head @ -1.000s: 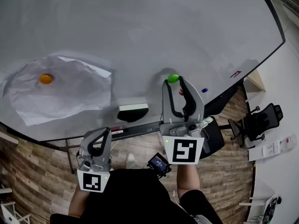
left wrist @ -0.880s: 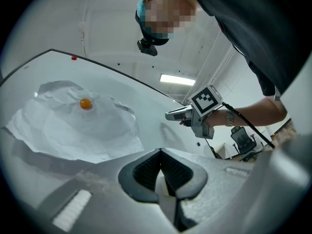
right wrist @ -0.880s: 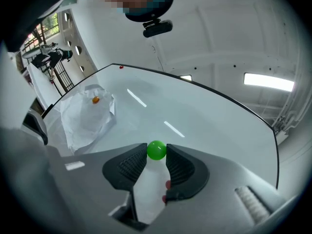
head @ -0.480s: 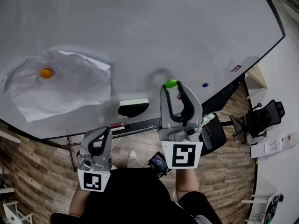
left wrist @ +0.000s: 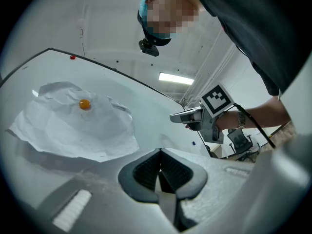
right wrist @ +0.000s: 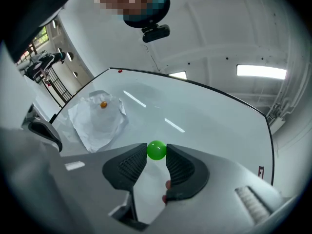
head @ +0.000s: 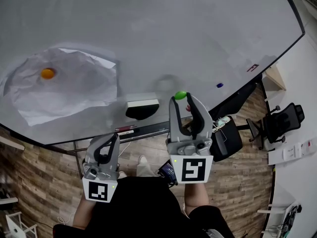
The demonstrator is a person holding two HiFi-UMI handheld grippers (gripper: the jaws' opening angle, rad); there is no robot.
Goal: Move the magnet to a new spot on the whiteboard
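Centre frame, before the whiteboard [head: 148, 33] | we pinch the green magnet [right wrist: 156, 150] in the jaw tips of our right gripper [head: 181, 99] | lower left, our left gripper [head: 113, 139] sits closed, empty.

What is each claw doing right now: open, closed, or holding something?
Left claw: closed, empty.
Right claw: closed on the green magnet.

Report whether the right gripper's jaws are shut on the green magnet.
Shut on it: the green magnet sits pinched between both pads of the right gripper.
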